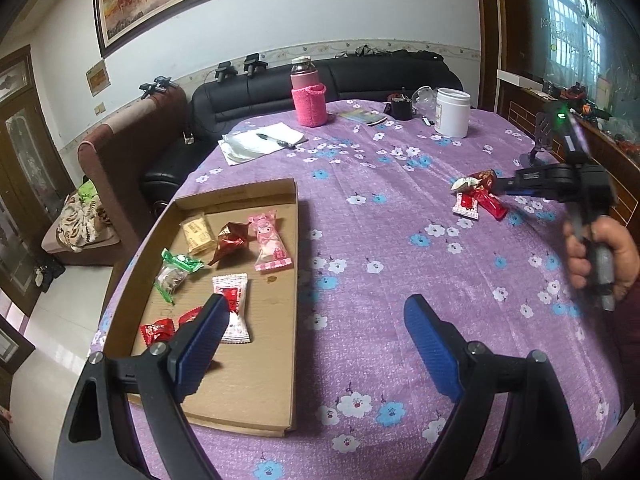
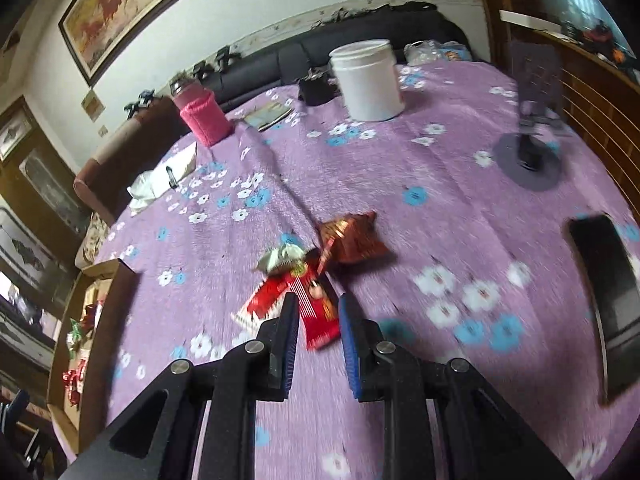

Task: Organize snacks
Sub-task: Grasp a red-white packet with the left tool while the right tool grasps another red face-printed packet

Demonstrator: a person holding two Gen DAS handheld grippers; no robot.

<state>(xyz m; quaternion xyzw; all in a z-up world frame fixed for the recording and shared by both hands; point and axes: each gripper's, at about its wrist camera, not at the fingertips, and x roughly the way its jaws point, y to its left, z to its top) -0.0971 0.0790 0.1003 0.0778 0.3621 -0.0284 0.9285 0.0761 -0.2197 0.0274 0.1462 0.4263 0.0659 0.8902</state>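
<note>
A purple tablecloth with white and blue flowers [image 1: 400, 208] carries a plain brown cardboard tray [image 1: 256, 380], a pink knitted bottle sleeve [image 1: 309, 104] and a white plastic jar [image 1: 453, 112].

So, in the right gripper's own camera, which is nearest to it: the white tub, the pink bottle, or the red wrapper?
From the right gripper:
1. Red wrapper, on the cloth just at the fingertips.
2. Pink bottle, far back on the left.
3. White tub, far back, right of centre.
The last two are too close to call.
</note>
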